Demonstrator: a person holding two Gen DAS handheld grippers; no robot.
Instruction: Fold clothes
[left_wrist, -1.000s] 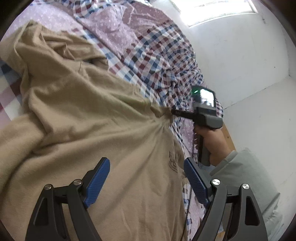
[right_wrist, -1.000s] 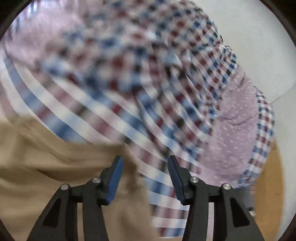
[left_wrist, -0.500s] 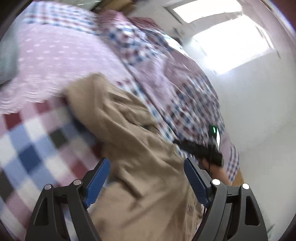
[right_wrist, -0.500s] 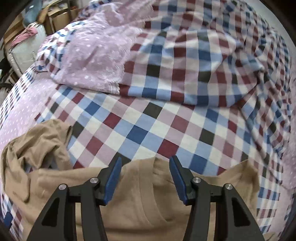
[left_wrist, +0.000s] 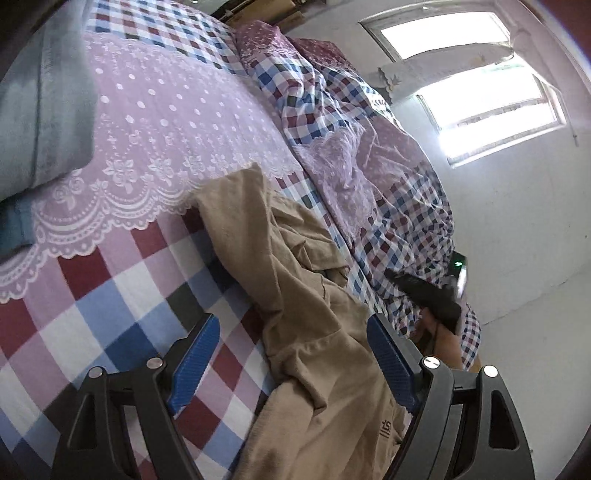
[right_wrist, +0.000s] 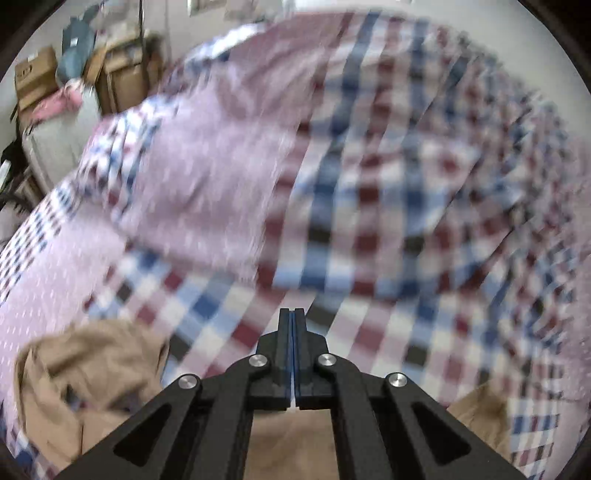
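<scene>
Since the earlier frames, the right gripper (right_wrist: 294, 354) has gone from spread to pressed flat together. Whether cloth is pinched between its blue pads is hard to tell in the blurred right view; beige fabric lies just beneath it. The crumpled beige cotton T-shirt (left_wrist: 314, 332) sprawls on the red, blue and white checked bedsheet (left_wrist: 85, 310), one sleeve reaching toward the lilac lace-edged coverlet (left_wrist: 159, 122). The left gripper (left_wrist: 293, 363) hovers above the shirt, fingers wide apart, empty. This looks like the spreading-out step; next, the left gripper likely needs to descend onto the shirt's bunched near edge and pinch it. A hand (left_wrist: 439, 334) grips the right tool's handle beyond the shirt.
</scene>
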